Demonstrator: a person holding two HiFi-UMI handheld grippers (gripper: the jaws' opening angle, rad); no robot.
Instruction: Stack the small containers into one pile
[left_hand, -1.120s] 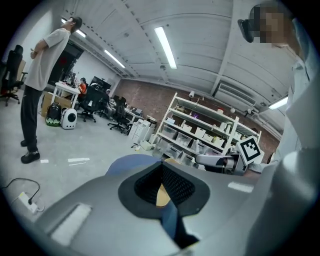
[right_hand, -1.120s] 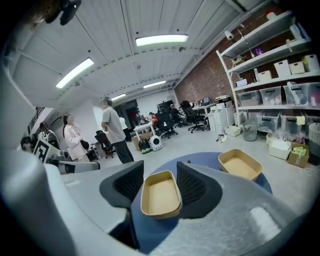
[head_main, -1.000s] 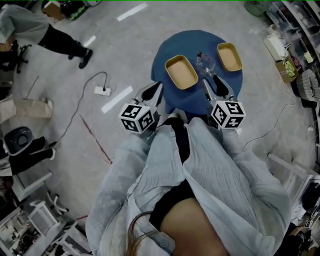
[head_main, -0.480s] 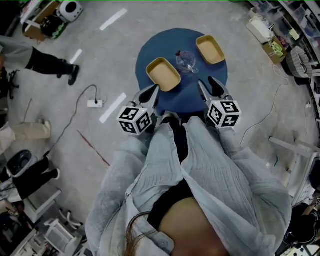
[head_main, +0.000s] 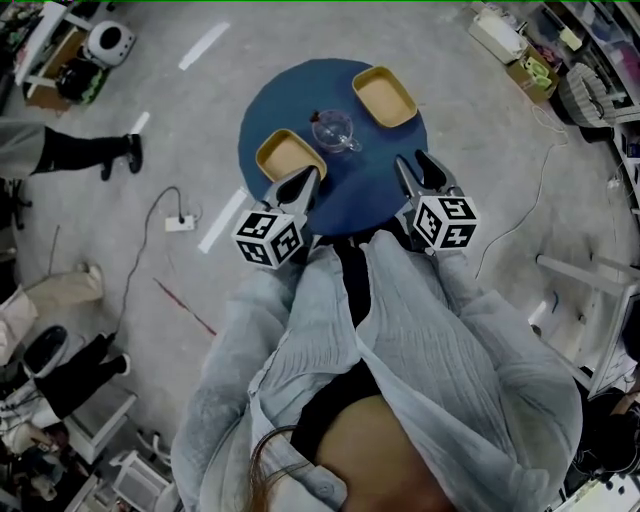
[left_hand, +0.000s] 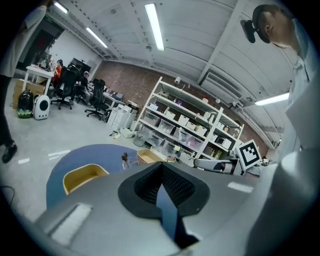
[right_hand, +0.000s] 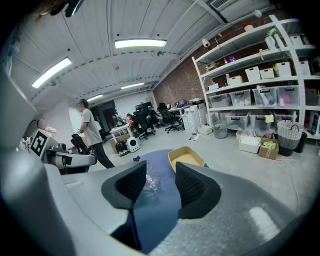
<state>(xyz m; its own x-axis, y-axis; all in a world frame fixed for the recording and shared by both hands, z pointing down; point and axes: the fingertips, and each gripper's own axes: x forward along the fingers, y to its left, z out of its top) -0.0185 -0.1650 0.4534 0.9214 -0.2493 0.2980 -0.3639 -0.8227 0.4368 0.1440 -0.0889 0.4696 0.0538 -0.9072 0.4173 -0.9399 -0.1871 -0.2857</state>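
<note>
Pressing tip to tip, the jaws of the left gripper (left_hand: 161, 165) are closed with nothing between them. In the head view this left gripper (head_main: 297, 183) reaches in from the near left edge of the tabletop (head_main: 350, 200). Its tips overlap the near end of one tan container (head_main: 288, 155). Its own view shows that container (left_hand: 82, 177) lying off to the left of the jaws, not gripped. Whether the tips touch it cannot be told.

The jaws of the right gripper (right_hand: 161, 172) stand apart and nothing is clamped between them. Through the gap show the blue tabletop (right_hand: 155, 210) and, further off, a clear glass cup (right_hand: 151, 182). In the head view the right gripper (head_main: 412, 165) hangs over the near right part of the tabletop, apart from both containers.

The second tan container (head_main: 385, 96) sits at the far right edge of the tabletop and is also seen past the right jaw (right_hand: 186, 157). The glass cup (head_main: 332, 130) stands between the two containers, near the middle. Both containers lie flat, open side up and well apart, not stacked.

Beyond the table, a power strip (head_main: 181, 222) with its cable lies on the floor to the left. Shelves (right_hand: 260, 95) with boxes line the wall.
</note>
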